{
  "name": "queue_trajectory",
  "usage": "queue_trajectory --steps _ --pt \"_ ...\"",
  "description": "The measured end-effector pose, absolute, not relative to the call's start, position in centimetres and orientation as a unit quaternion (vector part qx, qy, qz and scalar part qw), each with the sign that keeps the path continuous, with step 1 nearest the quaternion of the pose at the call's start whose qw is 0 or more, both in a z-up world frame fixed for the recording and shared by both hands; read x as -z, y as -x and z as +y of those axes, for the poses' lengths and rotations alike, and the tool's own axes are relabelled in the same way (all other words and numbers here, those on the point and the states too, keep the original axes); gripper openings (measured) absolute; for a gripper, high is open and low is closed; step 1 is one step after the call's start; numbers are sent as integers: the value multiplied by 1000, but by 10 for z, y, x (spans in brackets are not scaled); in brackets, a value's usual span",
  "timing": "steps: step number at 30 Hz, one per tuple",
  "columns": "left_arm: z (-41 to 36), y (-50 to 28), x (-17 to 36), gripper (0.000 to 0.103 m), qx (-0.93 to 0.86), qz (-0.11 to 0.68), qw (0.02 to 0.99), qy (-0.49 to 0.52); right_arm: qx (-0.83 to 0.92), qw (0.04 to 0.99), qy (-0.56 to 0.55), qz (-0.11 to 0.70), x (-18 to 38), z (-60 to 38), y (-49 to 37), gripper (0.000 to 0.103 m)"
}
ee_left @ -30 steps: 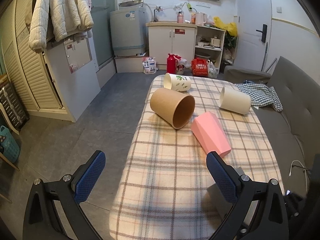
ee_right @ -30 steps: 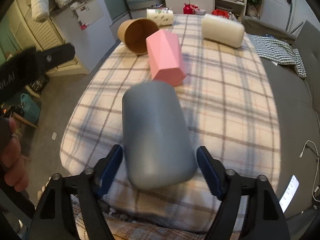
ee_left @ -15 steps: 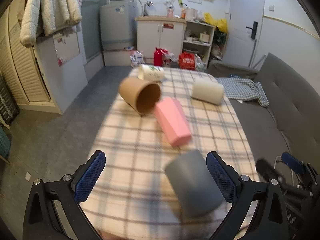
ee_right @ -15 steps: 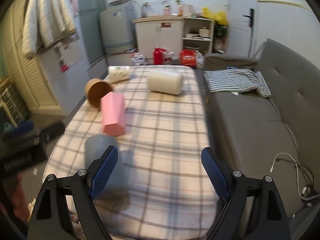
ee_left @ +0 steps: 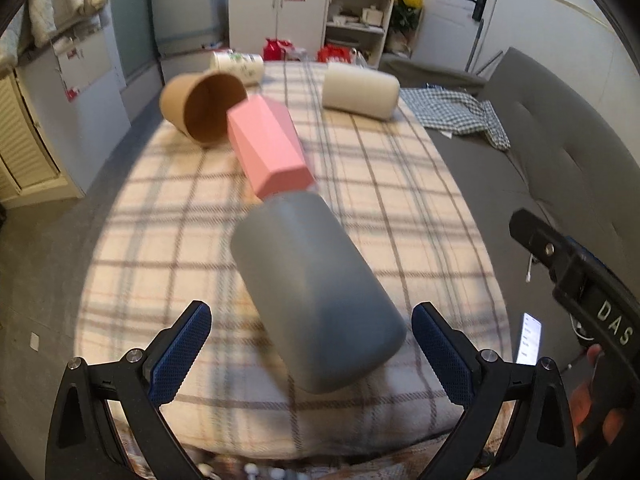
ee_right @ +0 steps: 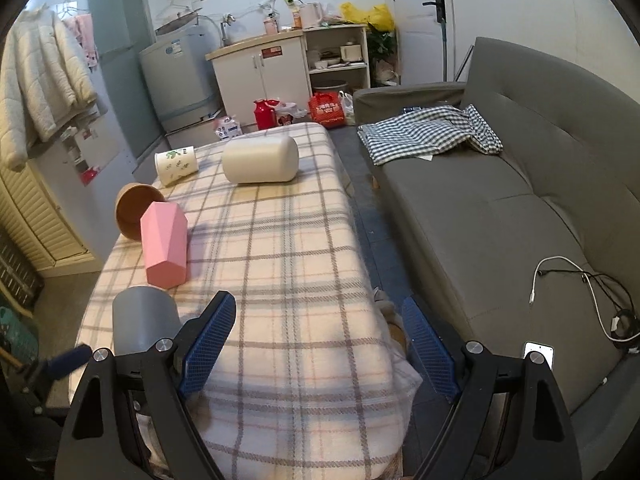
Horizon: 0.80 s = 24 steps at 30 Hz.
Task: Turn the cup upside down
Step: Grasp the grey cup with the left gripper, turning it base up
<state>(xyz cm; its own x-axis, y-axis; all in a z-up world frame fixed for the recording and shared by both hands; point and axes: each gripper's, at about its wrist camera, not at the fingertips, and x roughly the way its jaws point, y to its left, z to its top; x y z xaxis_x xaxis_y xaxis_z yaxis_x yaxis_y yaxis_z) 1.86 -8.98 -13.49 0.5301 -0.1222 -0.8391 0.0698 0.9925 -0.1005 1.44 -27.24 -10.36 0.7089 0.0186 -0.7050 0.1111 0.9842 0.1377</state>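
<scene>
A grey cup [ee_left: 312, 292] lies on its side on the plaid-covered table [ee_left: 168, 216], closed end toward me. My left gripper [ee_left: 308, 348] is open, its blue pads either side of the cup's near end without touching it. The cup also shows at the lower left of the right wrist view [ee_right: 140, 320]. My right gripper [ee_right: 316, 344] is open and empty over the table's near right edge. Its body shows at the right of the left wrist view [ee_left: 580, 280].
A pink faceted cup [ee_left: 268, 148], a brown paper cup [ee_left: 204, 108], a white printed cup [ee_left: 236, 64] and a cream cup [ee_left: 360, 90] lie on their sides farther back. A grey sofa [ee_right: 500, 208] with a checked cloth [ee_right: 432, 128] runs along the right.
My left gripper has moved in from the left until the grey cup lies between its pads. My right gripper has let go of that cup and drawn away to the right.
</scene>
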Motion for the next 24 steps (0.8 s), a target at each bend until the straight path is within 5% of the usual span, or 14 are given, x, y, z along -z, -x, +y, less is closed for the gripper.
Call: queue_trajectory --steps 9,14,24 --pt "-90 -27 161 100 62 522 849 53 25 916 -79 393 113 -269 -22 86" --pt "-91 -25 159 82 91 531 841 45 21 913 -77 399 116 -269 -25 86" --pt "-82 -20 136 81 92 511 854 7 22 918 -75 389 109 -267 -20 86"
